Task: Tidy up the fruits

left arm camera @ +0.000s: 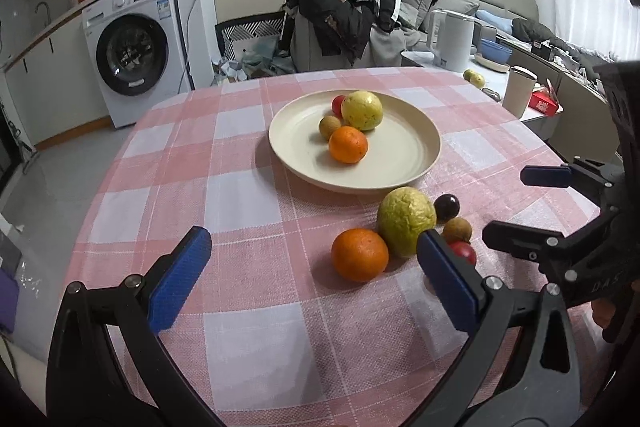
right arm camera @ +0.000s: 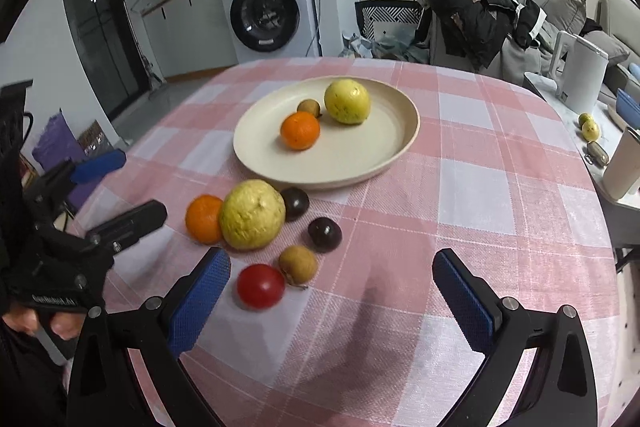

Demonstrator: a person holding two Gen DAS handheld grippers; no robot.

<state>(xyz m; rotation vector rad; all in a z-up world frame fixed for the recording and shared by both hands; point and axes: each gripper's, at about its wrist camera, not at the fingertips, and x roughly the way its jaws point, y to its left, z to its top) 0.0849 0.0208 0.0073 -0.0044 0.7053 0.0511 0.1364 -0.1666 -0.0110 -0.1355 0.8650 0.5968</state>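
Note:
A cream plate on the checked table holds an orange, a yellow guava, a small brown longan and, in the left wrist view, a red tomato. In front of the plate lie an orange, a guava, two dark passion fruits, a longan and a red tomato. My left gripper is open and empty, just before the loose orange. My right gripper is open and empty, just behind the tomato.
The pink checked tablecloth covers a round table. A side counter at the right holds a white kettle, a cup and two small fruits. A washing machine and a chair with clothes stand behind.

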